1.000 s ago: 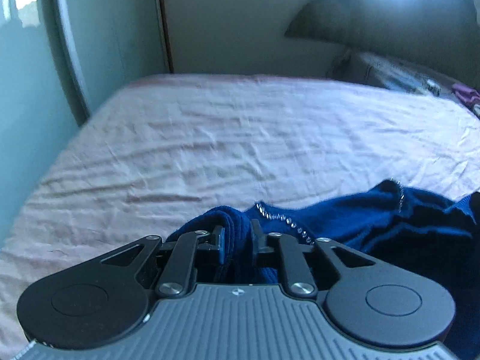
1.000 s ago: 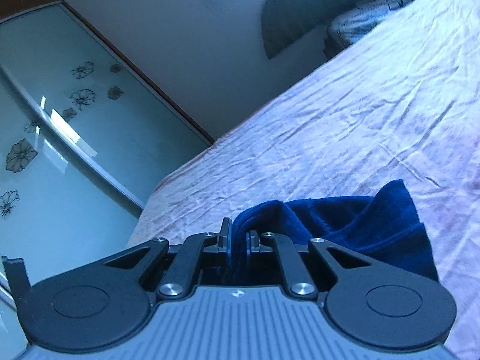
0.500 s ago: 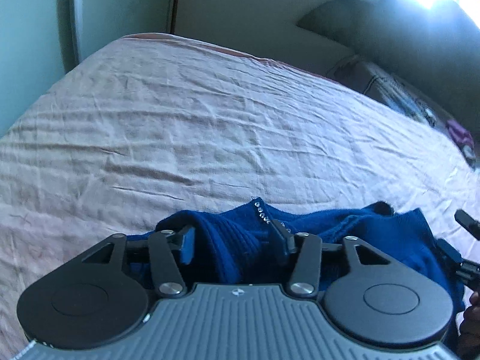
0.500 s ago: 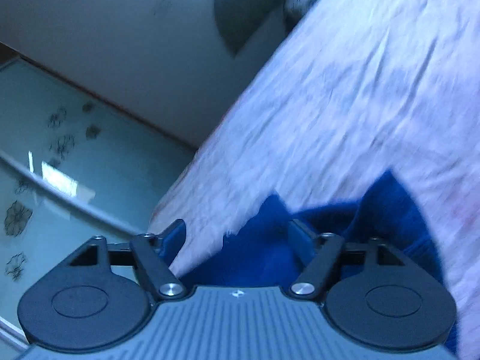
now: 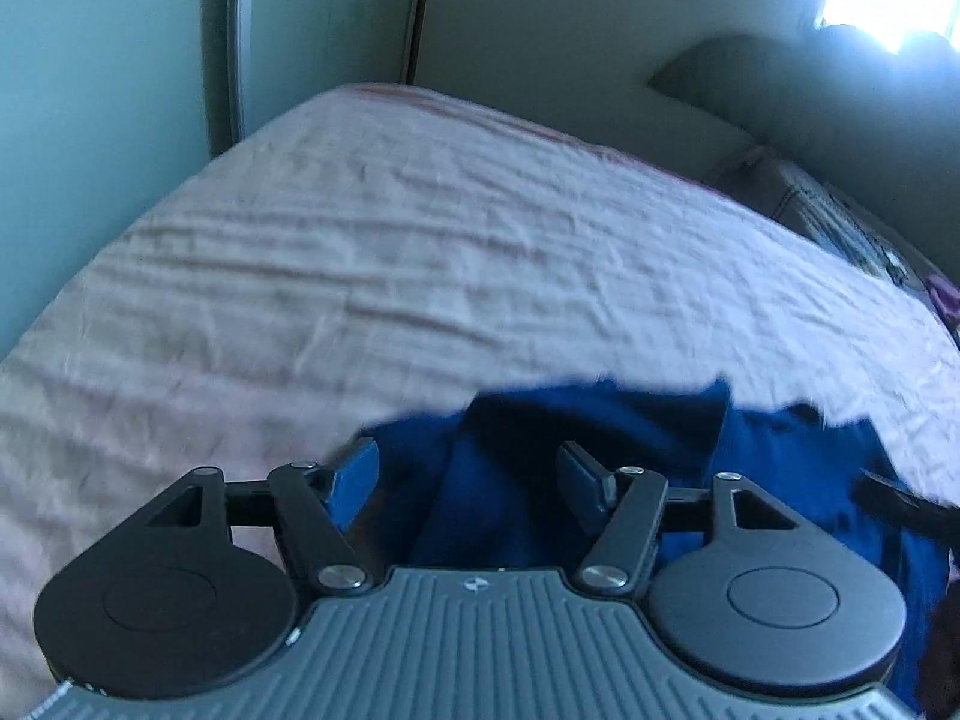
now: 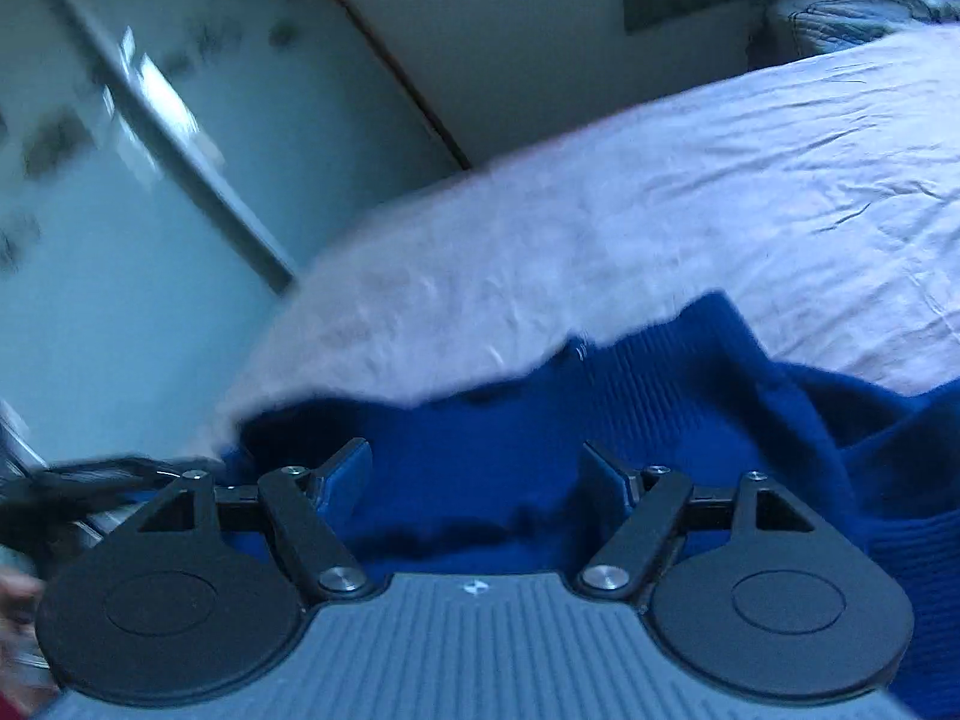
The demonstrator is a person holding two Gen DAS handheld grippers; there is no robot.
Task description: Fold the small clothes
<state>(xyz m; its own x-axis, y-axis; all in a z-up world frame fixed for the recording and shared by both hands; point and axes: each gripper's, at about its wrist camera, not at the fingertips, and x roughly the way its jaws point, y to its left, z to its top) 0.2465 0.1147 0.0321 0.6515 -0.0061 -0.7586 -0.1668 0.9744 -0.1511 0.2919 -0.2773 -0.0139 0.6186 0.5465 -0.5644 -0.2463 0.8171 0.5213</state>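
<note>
A dark blue knitted garment [image 5: 600,438] lies crumpled on the pink bedsheet [image 5: 420,276] near the bed's front edge. My left gripper [image 5: 468,471] is open just above it, with the fabric lying between and below the fingers. The garment also shows in the right wrist view [image 6: 630,414], with ribbed knit visible. My right gripper [image 6: 477,474] is open over it and holds nothing. Part of the right gripper [image 5: 900,504] shows at the right edge of the left wrist view.
A glass wardrobe door with flower prints [image 6: 120,180] stands beside the bed on the left. A dark headboard [image 5: 810,96] and a patterned pillow [image 5: 840,228] are at the far right. The wrinkled sheet stretches beyond the garment.
Both grippers were shut on the blue garment a second ago. Both have opened and let it drop on the bed, and both have pulled back slightly.
</note>
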